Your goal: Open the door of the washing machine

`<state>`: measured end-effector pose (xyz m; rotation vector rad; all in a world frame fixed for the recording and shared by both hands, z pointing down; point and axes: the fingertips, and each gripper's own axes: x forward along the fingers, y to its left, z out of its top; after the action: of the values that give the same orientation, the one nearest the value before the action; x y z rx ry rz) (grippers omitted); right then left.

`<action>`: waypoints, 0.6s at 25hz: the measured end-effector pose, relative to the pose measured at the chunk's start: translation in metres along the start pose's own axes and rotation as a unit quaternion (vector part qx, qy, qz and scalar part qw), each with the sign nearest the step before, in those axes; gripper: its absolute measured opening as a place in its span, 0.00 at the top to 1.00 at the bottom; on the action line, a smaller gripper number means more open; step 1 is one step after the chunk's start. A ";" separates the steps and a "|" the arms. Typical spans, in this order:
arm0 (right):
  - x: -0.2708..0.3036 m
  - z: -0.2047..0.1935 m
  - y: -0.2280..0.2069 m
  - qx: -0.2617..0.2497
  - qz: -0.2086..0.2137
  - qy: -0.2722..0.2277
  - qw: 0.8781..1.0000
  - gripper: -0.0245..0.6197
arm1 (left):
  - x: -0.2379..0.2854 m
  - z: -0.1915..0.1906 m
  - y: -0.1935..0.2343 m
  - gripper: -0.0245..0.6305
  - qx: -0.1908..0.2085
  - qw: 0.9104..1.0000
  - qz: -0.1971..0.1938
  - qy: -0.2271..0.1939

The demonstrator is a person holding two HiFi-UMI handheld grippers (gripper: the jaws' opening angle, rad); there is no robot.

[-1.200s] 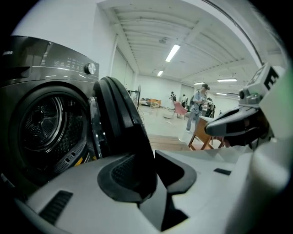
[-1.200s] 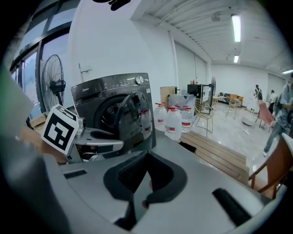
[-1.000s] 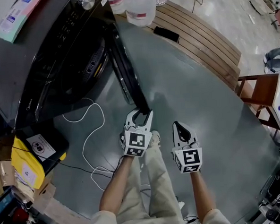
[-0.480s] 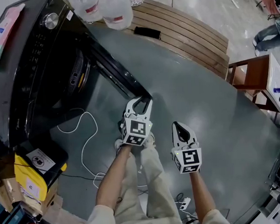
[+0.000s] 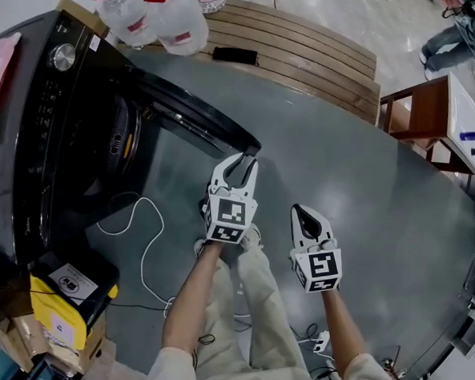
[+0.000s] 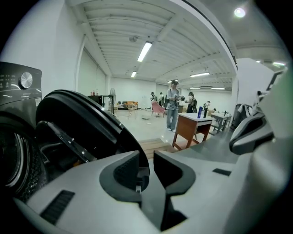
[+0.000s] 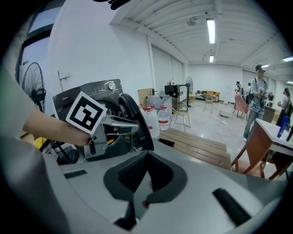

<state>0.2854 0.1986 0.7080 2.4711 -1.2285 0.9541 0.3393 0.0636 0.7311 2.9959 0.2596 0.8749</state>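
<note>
Over at the left stands the black washing machine [image 5: 42, 149], its drum mouth uncovered. The door [image 5: 193, 116] is swung well out from it toward the person, with its hinged side at the machine and its free edge nearest the grippers. Right at that free edge sits the left gripper [image 5: 241, 167]: its jaws have just been closing and stand narrow, with the door's rim between them. In the left gripper view the rim lies against the left pad [image 6: 127, 169], while a thin strip of pale background shows between the rim and the right pad, so the jaws bracket the door without clamping it. Further right, beside the left gripper and a little nearer the person, the right gripper [image 5: 306, 215] points over bare grey floor [image 5: 366, 185], apart from the door; its jaws are pressed together with nothing between them
</note>
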 end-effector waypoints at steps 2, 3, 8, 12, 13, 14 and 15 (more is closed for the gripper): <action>-0.001 0.001 -0.001 0.000 -0.001 -0.002 1.000 0.96 | -0.002 -0.003 -0.003 0.83 -0.003 1.000 -0.002 0.002; -0.001 0.000 -0.001 0.000 -0.001 -0.002 1.000 0.96 | -0.004 -0.005 -0.004 0.84 -0.003 1.000 -0.003 0.004; -0.002 -0.002 0.007 -0.003 0.004 0.000 1.000 0.96 | -0.020 -0.005 -0.002 0.89 -0.013 1.000 0.003 -0.004; 0.000 -0.002 0.019 -0.007 0.010 0.001 1.000 0.96 | -0.037 -0.010 0.000 0.94 -0.028 1.000 0.004 -0.008; 0.000 -0.001 0.022 -0.008 0.012 0.001 1.000 0.96 | -0.041 -0.012 0.000 0.95 -0.031 1.000 0.002 -0.007; 0.001 0.000 0.025 -0.009 0.013 0.000 1.000 0.96 | -0.046 -0.014 -0.001 0.95 -0.032 0.999 0.000 -0.007; 0.001 0.002 0.028 -0.011 0.015 -0.001 1.000 0.96 | -0.051 -0.016 -0.001 0.95 -0.033 0.999 0.000 -0.006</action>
<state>0.2652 0.1797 0.7053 2.4438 -1.2725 0.9419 0.2881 0.0553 0.7177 2.9398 0.2261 0.8482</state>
